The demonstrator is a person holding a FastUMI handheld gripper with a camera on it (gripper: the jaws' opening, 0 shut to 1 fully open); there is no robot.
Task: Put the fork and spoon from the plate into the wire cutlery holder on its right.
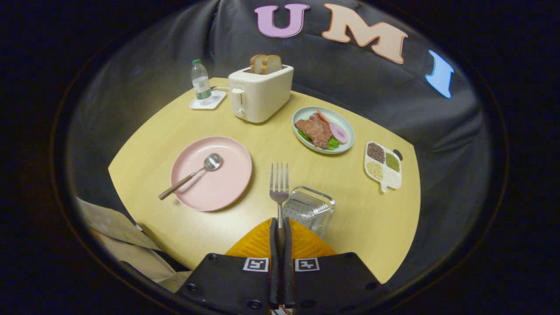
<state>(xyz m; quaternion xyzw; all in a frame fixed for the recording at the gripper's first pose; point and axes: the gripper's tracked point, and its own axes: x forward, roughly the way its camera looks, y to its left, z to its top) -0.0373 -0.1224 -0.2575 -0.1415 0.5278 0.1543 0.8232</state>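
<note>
The gripper (280, 225) pinches the fork (279, 186) by its handle, both fingers pressed together on it, the tines pointing forward and away above the yellow table (372, 218). Just beside the fork's head, to its right and below it, stands the wire cutlery holder (309, 209), partly covered by the fingers. Beyond and to the left, the spoon (192, 175) lies on the pink plate (218, 192), bowl on the plate floor, handle reaching out over the near rim. To finish this step well, the fork likely needs shifting right until it hangs over the holder's open top, then tipping so one end leads down between the wires before release; a drop from this height could bounce it out or knock the light holder over. How much handle sits inside the grip is hidden, and the holder's near wall and base are cut off by the fingers, so its exact opening is hard to judge
</note>
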